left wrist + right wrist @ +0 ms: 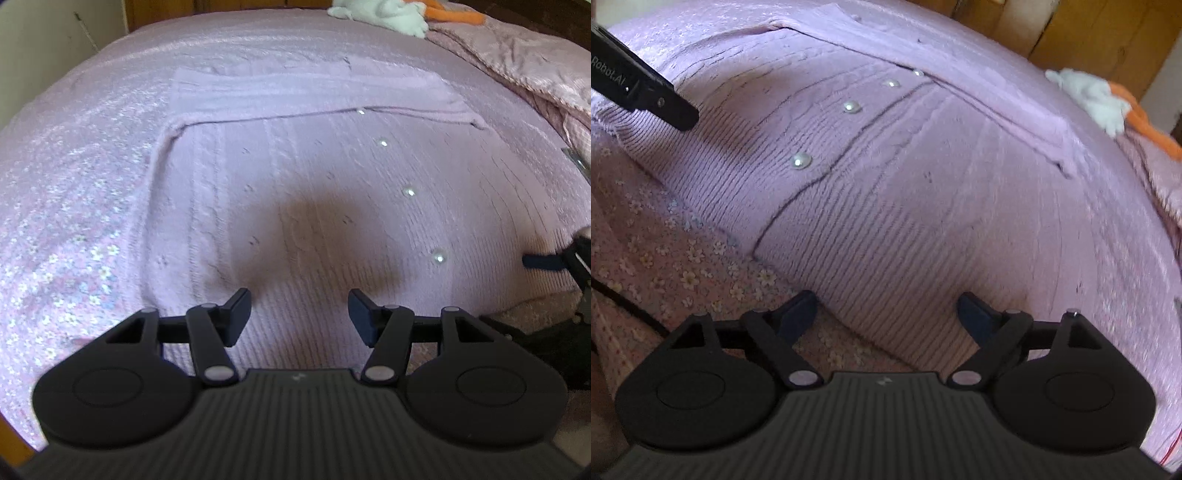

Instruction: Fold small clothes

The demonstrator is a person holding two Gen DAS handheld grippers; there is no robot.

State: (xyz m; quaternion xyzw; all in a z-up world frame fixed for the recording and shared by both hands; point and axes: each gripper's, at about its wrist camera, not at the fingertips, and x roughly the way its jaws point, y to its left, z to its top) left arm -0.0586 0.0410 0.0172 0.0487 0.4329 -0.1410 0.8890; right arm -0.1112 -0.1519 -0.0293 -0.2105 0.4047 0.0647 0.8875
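Lilac knit cardigan [295, 192] lies flat on the bed [74, 221] just ahead of both downward-tilted grippers, the left gripper [299, 314] half open and empty above it, the right gripper [886, 314] wide open astride its hem, with partly readable "Robot.AI" lettering [609, 79] on the left gripper's body.

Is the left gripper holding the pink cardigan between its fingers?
No. The left gripper has its fingers apart above the pink cardigan, with only flat knit showing between them.

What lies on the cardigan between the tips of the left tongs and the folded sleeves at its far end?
Only bare lilac knit of the cardigan lies ahead of the left tongs; the pearl buttons run to the right, in the left wrist view.
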